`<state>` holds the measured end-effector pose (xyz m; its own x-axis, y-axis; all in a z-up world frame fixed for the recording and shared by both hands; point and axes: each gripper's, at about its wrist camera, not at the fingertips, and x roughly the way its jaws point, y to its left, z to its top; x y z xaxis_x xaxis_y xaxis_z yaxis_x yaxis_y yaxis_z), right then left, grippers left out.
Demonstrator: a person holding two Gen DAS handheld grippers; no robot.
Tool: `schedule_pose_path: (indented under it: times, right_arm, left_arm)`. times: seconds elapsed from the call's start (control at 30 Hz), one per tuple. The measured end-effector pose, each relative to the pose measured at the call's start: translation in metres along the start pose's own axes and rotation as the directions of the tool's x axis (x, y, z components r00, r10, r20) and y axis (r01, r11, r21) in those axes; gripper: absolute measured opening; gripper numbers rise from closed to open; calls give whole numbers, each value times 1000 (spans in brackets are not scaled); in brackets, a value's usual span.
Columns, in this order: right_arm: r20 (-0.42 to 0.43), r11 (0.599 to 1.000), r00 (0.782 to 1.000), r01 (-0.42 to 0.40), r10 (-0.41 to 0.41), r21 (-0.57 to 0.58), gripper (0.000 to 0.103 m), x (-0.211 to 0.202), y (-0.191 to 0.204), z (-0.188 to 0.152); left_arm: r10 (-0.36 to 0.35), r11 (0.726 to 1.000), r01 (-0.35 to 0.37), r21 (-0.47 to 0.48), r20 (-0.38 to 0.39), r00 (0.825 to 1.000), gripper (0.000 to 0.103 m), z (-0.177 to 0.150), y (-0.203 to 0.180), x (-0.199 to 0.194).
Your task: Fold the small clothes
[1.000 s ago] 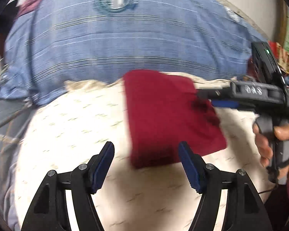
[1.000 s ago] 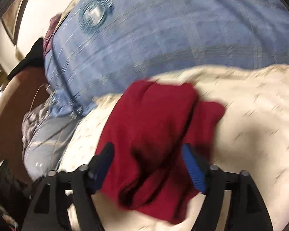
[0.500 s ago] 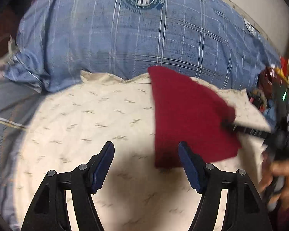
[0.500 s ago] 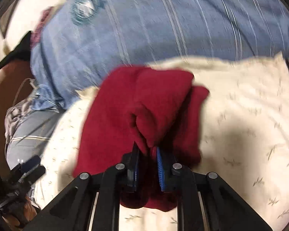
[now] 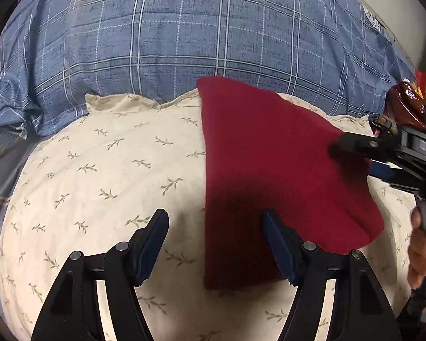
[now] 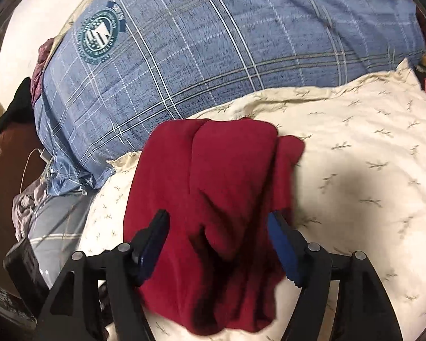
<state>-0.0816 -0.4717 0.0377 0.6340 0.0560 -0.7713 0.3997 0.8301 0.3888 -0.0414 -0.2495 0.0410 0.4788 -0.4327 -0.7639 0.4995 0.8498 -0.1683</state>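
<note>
A dark red folded garment (image 5: 269, 164) lies on the cream leaf-print pillow (image 5: 113, 170). In the right wrist view the garment (image 6: 213, 199) shows bunched folds at its near edge. My left gripper (image 5: 215, 244) is open and empty, its left finger over the bare pillow and its right finger over the garment's near left corner. My right gripper (image 6: 217, 244) is open, its fingers on either side of the garment's near edge. In the left wrist view the right gripper (image 5: 355, 153) reaches in from the right over the garment's right edge.
A large blue plaid pillow (image 5: 184, 42) with a round crest lies behind the cream pillow. Grey striped bedding (image 6: 51, 227) and a white cable (image 6: 34, 156) lie at the left. Red and dark items (image 5: 406, 102) sit at the far right.
My right gripper was shut on a fold of the red garment half a second ago and has opened and let it go. The left gripper stays open.
</note>
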Motion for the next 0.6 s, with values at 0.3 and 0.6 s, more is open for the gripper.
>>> schedule_pose_path:
  times: [0.3, 0.6]
  right_arm:
    - [-1, 992, 996, -89, 90, 91, 74, 16, -10, -3]
    - [177, 955, 973, 190, -150, -229, 21, -5, 24, -17]
  left_arm:
    - [18, 1000, -19, 6, 4, 1000, 68, -2, -2, 8]
    - [8, 1000, -8, 15, 13, 1000, 69, -4, -3, 6]
